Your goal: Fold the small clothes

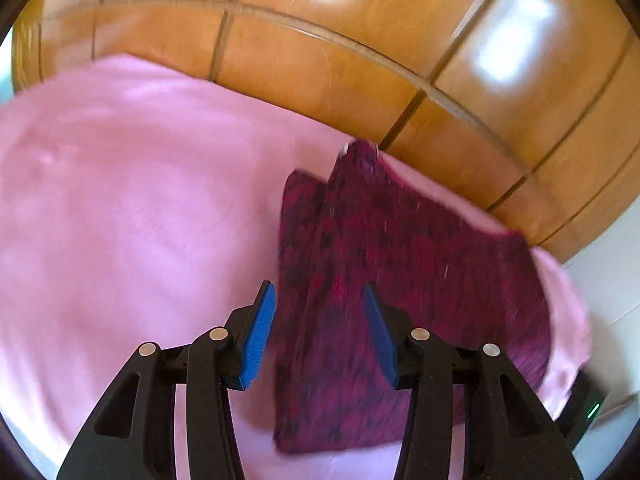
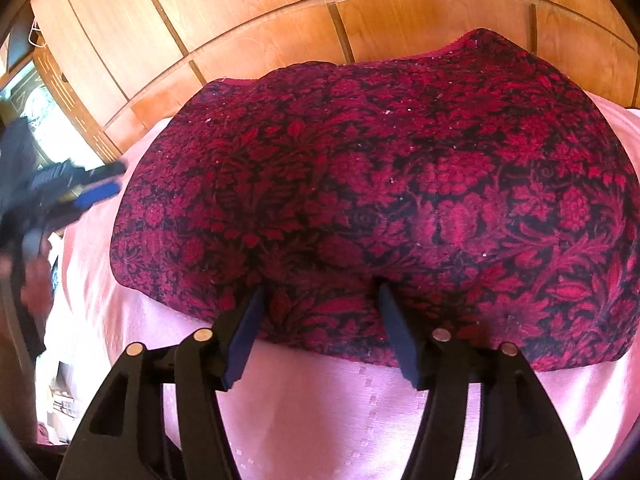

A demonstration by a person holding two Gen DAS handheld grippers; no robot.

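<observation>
A dark red garment with a black floral pattern (image 2: 380,192) lies folded on a pink cloth (image 2: 340,412). It also shows in the left wrist view (image 1: 400,280), at the right of the pink cloth (image 1: 140,220). My right gripper (image 2: 322,296) is open, its blue pads at the garment's near edge, one on each side of a bulge of fabric. My left gripper (image 1: 318,294) is open and empty, held above the garment's left edge. The left gripper also shows blurred in the right wrist view (image 2: 96,188), at the far left.
Orange-brown wooden panels (image 2: 280,20) with dark seams rise right behind the pink surface. They also show in the left wrist view (image 1: 400,40). A white surface (image 1: 608,264) and a dark device with a green light (image 1: 592,408) lie at the right.
</observation>
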